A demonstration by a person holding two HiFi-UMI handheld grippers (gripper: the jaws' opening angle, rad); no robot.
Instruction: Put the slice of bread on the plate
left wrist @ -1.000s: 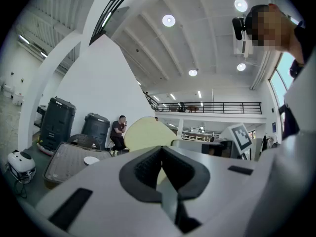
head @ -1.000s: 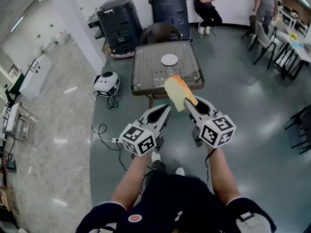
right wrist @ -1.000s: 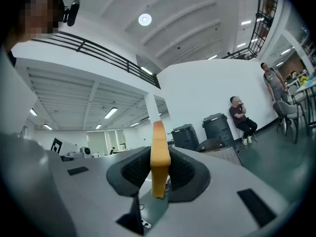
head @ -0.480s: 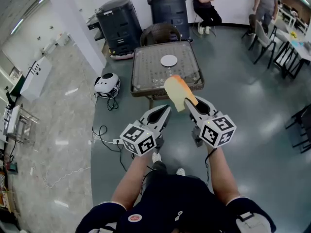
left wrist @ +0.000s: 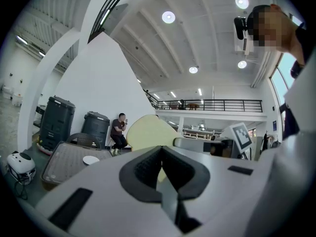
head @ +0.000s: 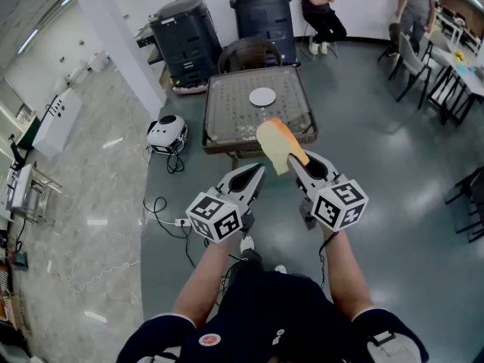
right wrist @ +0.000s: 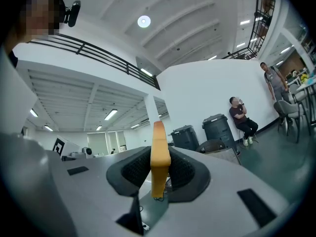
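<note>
Bread slice (head: 278, 144) stands on edge between the pads of the right gripper (head: 291, 157). That gripper's jaws are narrowed onto the slice's 2 faces, and most of the slice juts out past the fingertips. The left gripper (head: 259, 169), just beside it on its left, has its jaws together with nothing between them. The plate (head: 262, 96) lies well ahead of both grippers on the table (head: 227, 119), apart from the slice.

Bread (head: 278, 146) — lower end hidden (inside right gripper (head: 299, 158)).
</note>
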